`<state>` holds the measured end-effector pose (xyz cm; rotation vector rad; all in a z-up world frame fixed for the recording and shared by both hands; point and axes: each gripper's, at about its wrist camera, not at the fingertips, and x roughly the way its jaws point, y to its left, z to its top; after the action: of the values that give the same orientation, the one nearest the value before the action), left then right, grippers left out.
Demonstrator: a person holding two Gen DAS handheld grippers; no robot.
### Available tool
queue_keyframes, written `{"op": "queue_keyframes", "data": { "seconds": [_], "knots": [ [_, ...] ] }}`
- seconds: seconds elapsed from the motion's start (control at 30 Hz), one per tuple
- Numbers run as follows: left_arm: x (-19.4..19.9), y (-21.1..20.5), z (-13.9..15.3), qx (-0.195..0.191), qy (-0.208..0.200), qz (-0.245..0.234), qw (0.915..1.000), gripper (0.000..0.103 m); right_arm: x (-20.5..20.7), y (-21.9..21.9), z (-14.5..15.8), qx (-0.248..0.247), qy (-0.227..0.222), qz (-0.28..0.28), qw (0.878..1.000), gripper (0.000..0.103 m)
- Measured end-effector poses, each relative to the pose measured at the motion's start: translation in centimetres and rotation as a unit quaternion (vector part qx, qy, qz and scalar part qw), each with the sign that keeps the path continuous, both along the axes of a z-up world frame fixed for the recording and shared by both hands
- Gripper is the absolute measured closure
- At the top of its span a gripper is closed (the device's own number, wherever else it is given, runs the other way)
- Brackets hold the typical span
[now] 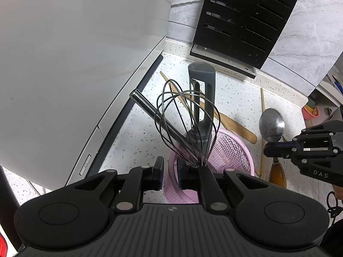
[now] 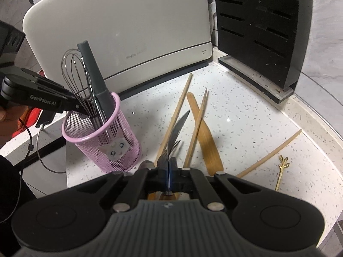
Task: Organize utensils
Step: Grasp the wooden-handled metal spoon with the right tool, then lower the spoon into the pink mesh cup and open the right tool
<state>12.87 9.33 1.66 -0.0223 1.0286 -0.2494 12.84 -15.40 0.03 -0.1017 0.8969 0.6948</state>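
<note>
The right claw [image 2: 169,171], clamped on a ladle [image 2: 175,130], sits right of the cup [image 2: 103,137]; the left claw [image 1: 170,171] pinches its rim.

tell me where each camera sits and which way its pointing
Left wrist: sits on the left gripper, looking down along its fingers at the pink basket with the whisk; the right gripper shows at the right edge.
Right wrist: sits on the right gripper, looking down at the counter; its jaws are shut on a spoon; the left gripper and a hand show at left.
Shared: basket, whisk, chopsticks, wooden spatula, black knife block.
</note>
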Motion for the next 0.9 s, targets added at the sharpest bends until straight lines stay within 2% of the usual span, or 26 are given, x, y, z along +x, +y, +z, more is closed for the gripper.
{"op": "queue_keyframes", "data": {
  "seconds": [0.33,0.57,0.73,0.9],
  "knots": [
    [0.1,-0.2,-0.1,0.0,0.001,0.0,1.0,0.09,-0.4,-0.8,2.8,0.045,-0.046,-0.02,0.998,0.103],
    [0.1,-0.4,-0.1,0.002,0.0,0.0,1.0,0.09,-0.5,-0.6,5.3,0.104,-0.094,-0.044,0.989,0.103],
    [0.1,-0.3,-0.2,0.001,0.001,-0.002,1.0,0.09,0.0,-0.1,6.0,0.14,-0.112,-0.058,0.982,0.103],
    [0.1,-0.3,-0.3,0.001,0.002,-0.005,1.0,0.09,0.3,1.1,6.3,0.153,-0.116,-0.056,0.98,0.103]
  ]
}}
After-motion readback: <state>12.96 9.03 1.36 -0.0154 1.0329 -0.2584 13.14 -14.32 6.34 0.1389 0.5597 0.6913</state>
